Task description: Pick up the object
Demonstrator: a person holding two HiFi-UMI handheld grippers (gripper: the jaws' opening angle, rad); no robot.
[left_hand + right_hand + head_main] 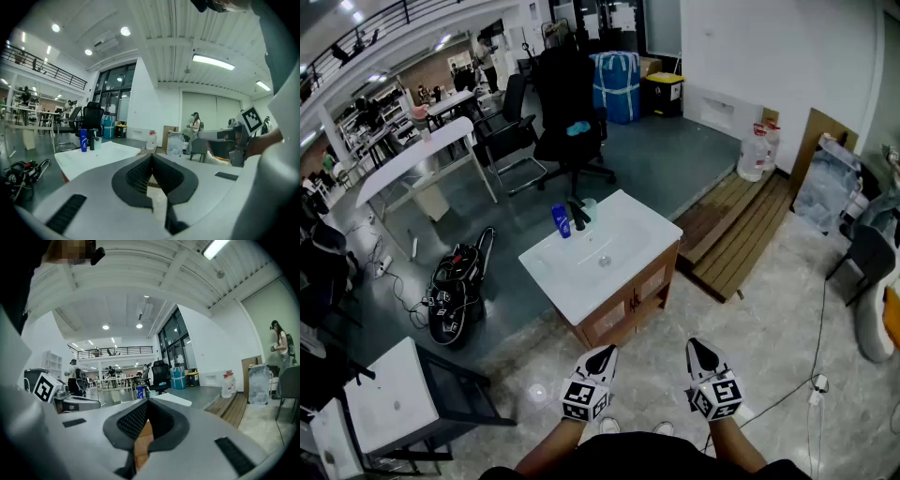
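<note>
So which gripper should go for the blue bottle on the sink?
Probably the left gripper. The bottle stands at the sink's far left side, more in line with it than with the right gripper. Both are shut, empty and short of the sink.

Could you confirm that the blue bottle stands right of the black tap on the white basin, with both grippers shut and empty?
Not quite: the head view shows the blue bottle left of the black tap. They do stand on the white basin, and the left gripper and right gripper are shut and empty.
</note>
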